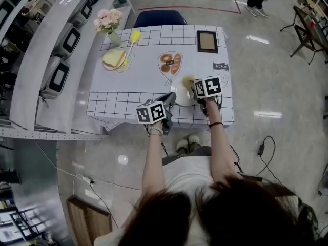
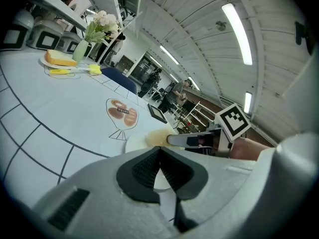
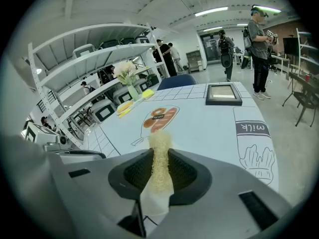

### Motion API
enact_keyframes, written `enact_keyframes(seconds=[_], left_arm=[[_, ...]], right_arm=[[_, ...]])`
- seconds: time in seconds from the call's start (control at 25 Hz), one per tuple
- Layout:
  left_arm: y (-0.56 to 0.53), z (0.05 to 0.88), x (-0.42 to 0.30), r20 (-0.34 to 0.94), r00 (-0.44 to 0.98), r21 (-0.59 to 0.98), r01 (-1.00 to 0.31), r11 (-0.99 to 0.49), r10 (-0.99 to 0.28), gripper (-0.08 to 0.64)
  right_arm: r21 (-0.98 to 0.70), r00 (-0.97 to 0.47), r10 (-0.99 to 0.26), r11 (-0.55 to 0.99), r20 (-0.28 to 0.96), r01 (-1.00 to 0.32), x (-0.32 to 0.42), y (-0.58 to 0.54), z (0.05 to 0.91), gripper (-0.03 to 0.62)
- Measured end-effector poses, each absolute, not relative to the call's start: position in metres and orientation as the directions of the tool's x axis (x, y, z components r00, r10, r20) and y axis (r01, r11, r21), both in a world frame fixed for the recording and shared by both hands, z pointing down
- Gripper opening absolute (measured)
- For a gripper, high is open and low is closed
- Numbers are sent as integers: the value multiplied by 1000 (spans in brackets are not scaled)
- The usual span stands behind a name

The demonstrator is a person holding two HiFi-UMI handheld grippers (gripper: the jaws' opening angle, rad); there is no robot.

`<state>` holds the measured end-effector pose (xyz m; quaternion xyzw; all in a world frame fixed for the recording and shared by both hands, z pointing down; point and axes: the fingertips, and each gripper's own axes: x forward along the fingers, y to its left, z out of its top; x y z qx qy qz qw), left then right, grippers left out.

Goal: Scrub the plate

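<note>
A white plate (image 1: 180,96) lies near the front right edge of the table; in the left gripper view the plate (image 2: 135,142) shows just past the jaws. My left gripper (image 1: 171,98) (image 2: 159,157) is shut on the plate's near rim. My right gripper (image 1: 191,88) (image 3: 159,164) is shut on a pale yellow fibrous scrubber (image 3: 160,151). The scrubber (image 1: 187,80) (image 2: 158,137) rests over the plate's right side, though I cannot tell if it touches. The right gripper (image 2: 192,140) reaches in from the right in the left gripper view.
At the back left are a yellow sponge on a small plate (image 1: 114,59), a yellow brush (image 1: 134,37) and a flower vase (image 1: 108,22). A framed picture (image 1: 207,41) lies back right. A blue chair (image 1: 160,17) stands behind the table, and shelves (image 1: 36,60) line the left.
</note>
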<state>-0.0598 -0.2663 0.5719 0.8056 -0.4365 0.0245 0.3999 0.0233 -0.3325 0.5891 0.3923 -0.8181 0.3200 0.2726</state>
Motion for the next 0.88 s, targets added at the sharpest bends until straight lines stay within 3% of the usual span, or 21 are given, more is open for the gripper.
enact_keyframes(seconds=[0.88], left_arm=[[-256,570,-49,384,642,623,-711,-328,-663,11]], right_arm=[[-313,-505,-472,427,723,-848,45,-319,586,80]])
